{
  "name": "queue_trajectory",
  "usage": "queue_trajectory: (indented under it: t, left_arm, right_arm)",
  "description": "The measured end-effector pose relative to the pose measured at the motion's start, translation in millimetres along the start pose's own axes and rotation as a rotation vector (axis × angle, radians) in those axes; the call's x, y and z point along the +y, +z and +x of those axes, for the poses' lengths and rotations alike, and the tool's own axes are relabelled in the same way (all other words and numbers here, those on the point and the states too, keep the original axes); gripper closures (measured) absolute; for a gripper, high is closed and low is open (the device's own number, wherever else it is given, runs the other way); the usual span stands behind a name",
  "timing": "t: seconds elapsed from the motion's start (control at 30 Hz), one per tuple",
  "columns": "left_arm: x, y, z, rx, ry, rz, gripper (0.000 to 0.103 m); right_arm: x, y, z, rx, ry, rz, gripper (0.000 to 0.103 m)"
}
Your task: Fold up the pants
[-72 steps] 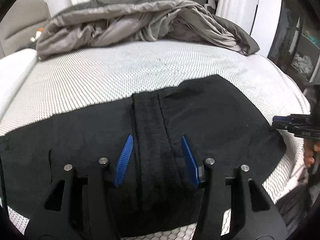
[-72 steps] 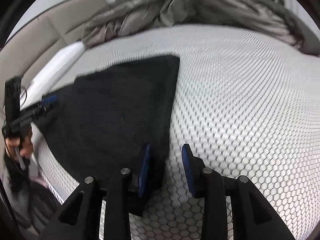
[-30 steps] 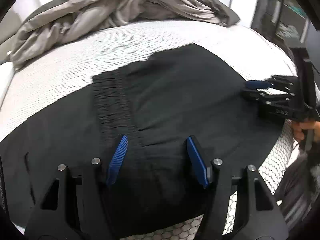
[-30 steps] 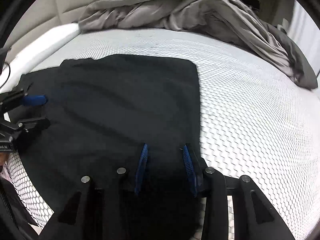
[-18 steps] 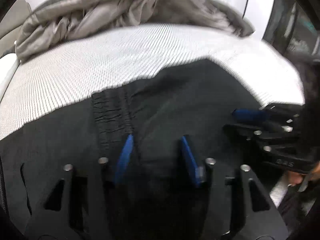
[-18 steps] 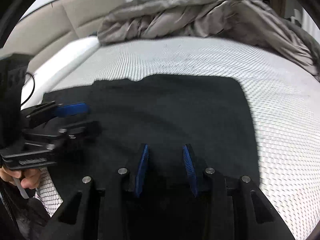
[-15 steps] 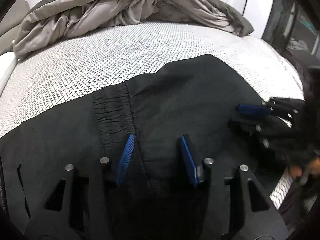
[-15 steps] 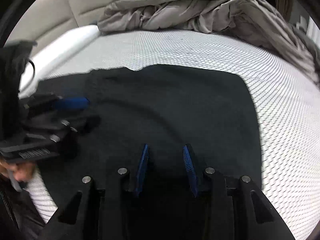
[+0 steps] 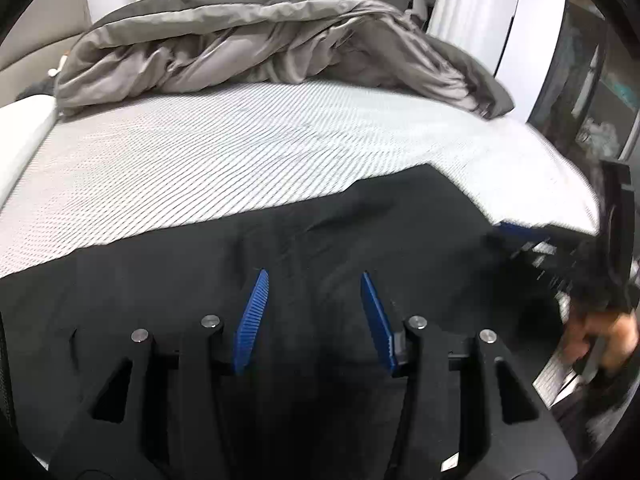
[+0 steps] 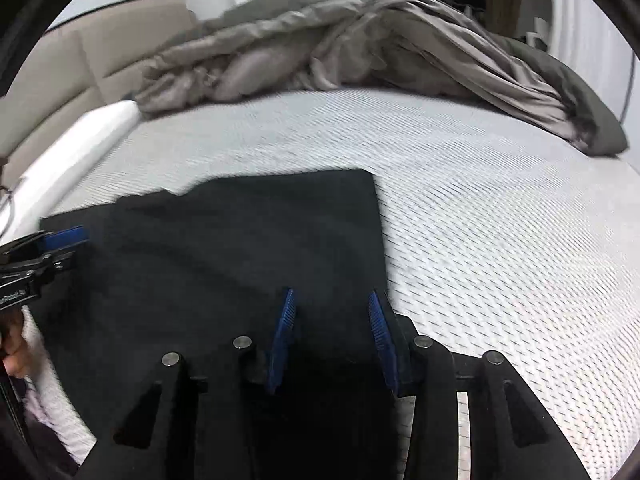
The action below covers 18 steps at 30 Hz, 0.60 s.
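No text, label or number can be read; small white lettering on the black left gripper (image 10: pixel 60 246), at nine o'clock in the right wrist view, is too blurred.

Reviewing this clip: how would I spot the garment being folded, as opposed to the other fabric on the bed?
Start at the bed's white honeycomb-patterned mattress cover. The black pants lie flat along its near edge, below both tools. The only other fabric, a grey duvet, is crumpled in a heap at the far side, apart from them.
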State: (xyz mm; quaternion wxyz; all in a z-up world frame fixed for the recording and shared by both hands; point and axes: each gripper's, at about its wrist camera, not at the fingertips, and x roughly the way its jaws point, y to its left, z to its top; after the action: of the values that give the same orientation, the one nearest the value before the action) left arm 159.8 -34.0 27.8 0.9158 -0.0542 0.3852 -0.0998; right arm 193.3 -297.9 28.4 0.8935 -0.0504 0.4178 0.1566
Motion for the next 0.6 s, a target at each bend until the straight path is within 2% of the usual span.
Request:
queue_trajectory:
  t: [0.1, 0.13, 0.23, 0.33, 0.4, 0.43, 0.47, 0.6]
  left_arm:
    - [-13, 9, 18, 0.026, 0.001, 0.03, 0.057]
    - [-18, 11, 30, 0.059, 0.01, 0.051, 0.057]
    - [-20, 8, 61, 0.138, 0.076, 0.09, 0.057]
    - [-14, 5, 62, 0.126, 0.042, 0.088, 0.057]
    - [-10, 1, 57, 0.115, 0.03, 0.087, 0.057]
    - [-9, -2, 55, 0.11, 0.04, 0.091, 0.057]
    - [-8, -3, 53, 0.108, 0.057, 0.095, 0.057]
    - [2, -3, 50, 0.111, 0.07, 0.055, 0.055]
  right_arm:
    - [30, 9, 10, 0.014, 0.086, -0.031, 0.063]
    - [41, 12, 16, 0.022, 0.103, -0.052, 0.063]
    - [58, 15, 45, 0.108, 0.127, -0.075, 0.063]
    - [57, 14, 54, 0.134, 0.081, -0.074, 0.064]
    - [50, 15, 52, 0.115, -0.038, -0.116, 0.064]
    - [45, 14, 51, 0.104, -0.125, -0.147, 0.064]
    - [38, 13, 50, 0.101, -0.159, -0.145, 0.064]
    - [9, 13, 43, 0.095, -0.072, -0.015, 0.064]
